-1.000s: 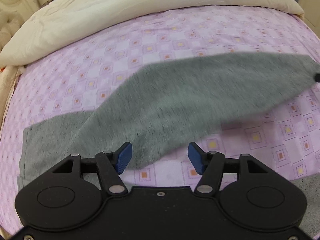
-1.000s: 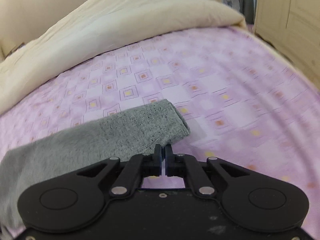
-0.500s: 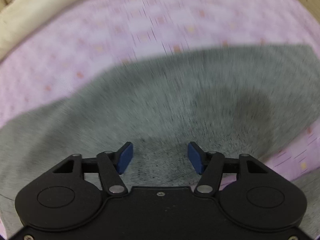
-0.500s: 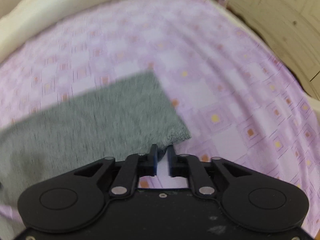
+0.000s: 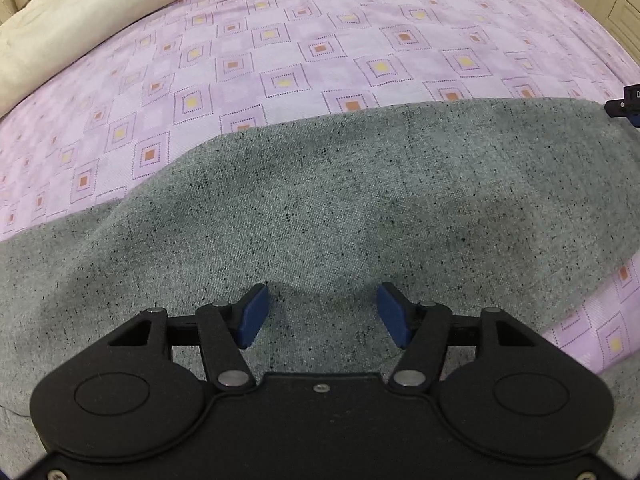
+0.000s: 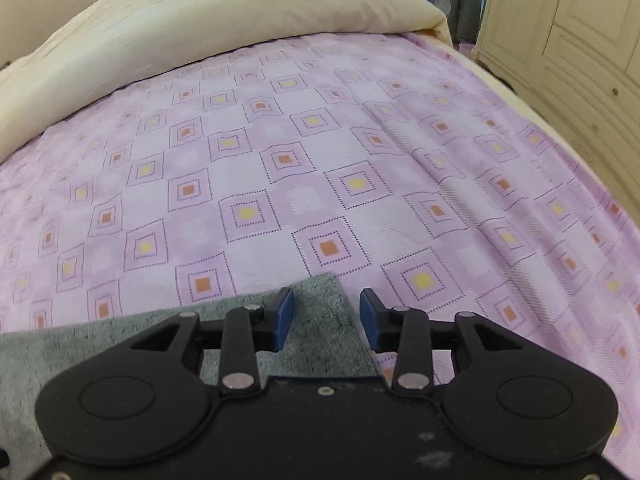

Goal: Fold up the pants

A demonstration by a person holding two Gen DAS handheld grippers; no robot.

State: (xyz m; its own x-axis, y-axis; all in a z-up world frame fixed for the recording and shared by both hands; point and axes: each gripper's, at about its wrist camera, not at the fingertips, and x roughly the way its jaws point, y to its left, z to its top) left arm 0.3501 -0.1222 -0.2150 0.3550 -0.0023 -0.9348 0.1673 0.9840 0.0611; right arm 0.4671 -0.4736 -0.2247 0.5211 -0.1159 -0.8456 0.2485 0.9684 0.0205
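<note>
Grey pants (image 5: 340, 208) lie spread across the purple patterned bed sheet (image 5: 320, 48), filling the lower half of the left wrist view. My left gripper (image 5: 321, 316) is open and empty, low over the middle of the fabric. In the right wrist view the hem end of the pants (image 6: 320, 320) lies flat on the sheet. My right gripper (image 6: 326, 320) is open, its jaws standing either side of that hem corner, holding nothing. The right gripper's tip also shows at the right edge of the left wrist view (image 5: 626, 106).
A cream duvet (image 6: 200, 20) lies bunched along the far side of the bed. The bed's right edge (image 6: 560, 132) borders cream wardrobe doors (image 6: 580, 20). Purple sheet (image 6: 320, 160) stretches beyond the pants.
My right gripper was shut on the pant leg's end, carried it down onto the sheet and opened, letting it go. My left gripper dropped closer over the pants, staying open.
</note>
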